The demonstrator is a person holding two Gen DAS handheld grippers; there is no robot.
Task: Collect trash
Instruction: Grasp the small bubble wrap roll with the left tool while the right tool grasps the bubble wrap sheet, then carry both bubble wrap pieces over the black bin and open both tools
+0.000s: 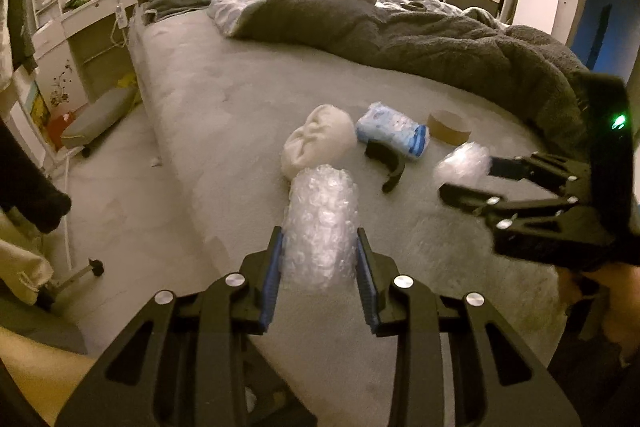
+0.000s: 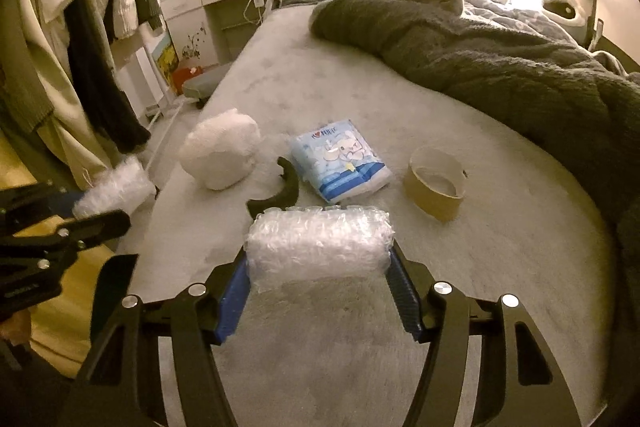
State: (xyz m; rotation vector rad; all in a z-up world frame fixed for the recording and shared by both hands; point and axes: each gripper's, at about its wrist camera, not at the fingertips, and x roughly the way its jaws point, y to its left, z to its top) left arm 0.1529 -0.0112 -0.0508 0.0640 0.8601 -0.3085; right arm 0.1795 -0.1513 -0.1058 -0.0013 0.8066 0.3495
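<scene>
Clamped between the left gripper's [image 1: 320, 247] narrowly set blue pads is one bubble wrap roll [image 1: 320, 223], above the bed [image 1: 224, 107]. Crosswise in the right gripper's [image 2: 318, 259] wider jaws, a second bubble wrap roll [image 2: 318, 247] is held. At twelve o'clock, a tissue pack [image 2: 340, 163] is seen.

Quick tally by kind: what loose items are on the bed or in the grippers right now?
Clear bubble-wrap rolls: 2
White crumpled wad: 1
Blue-and-white tissue pack: 1
Brown cardboard tape ring: 1
Black curved plastic piece: 1
Total: 6
</scene>
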